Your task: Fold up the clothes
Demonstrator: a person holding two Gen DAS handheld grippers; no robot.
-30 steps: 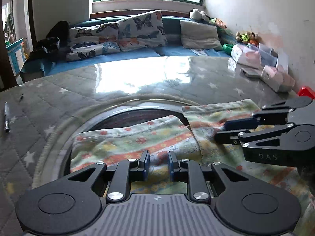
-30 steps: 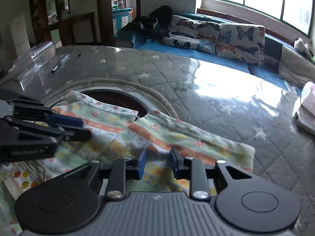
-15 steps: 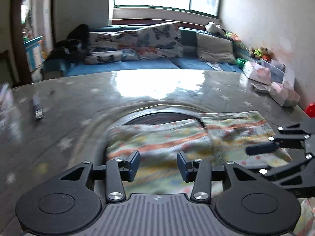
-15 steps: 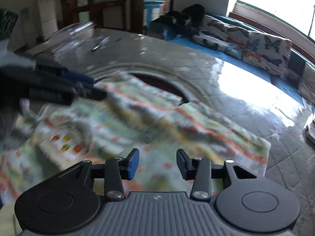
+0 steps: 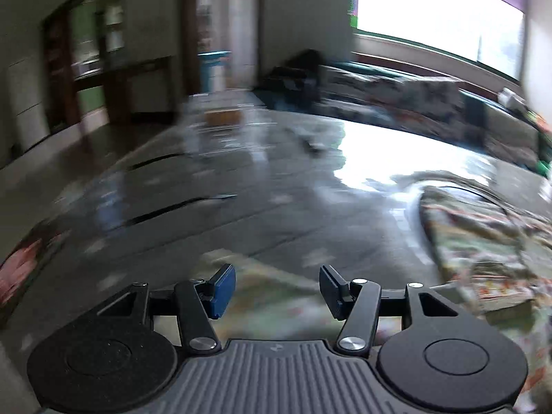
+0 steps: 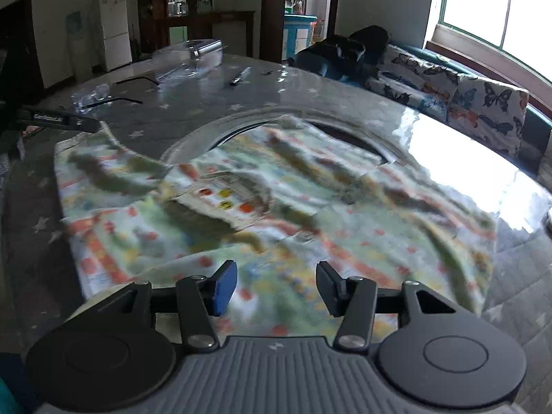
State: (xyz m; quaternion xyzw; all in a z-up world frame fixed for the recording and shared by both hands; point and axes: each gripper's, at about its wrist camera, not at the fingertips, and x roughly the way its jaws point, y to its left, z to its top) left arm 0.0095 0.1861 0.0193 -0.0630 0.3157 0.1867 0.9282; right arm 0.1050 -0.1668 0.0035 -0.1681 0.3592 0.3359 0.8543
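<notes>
your right tongs hang spread wide with nothing between the fingers, just above the near edge of the patterned garment. the garment lies spread out flat on the counter, rumpled in soft ridges, its far part draped across the round recessed ring in the counter top. a lighter patch with coloured dots sits near the garment's middle. its pattern is pale green with orange and red bands and small flowers.

your left tongs are also spread wide and empty, over a corner of the same garment, most of which lies off to the right in that view; that picture is badly smeared by motion, so fine detail there cannot be told. in the right wrist view your left tongs show at the far left edge of the garment, tip close to the cloth's corner; whether it touches cannot be told.

farther back on the counter lie a clear plastic box and a pen. butterfly-print cushions line the bench under the window.
</notes>
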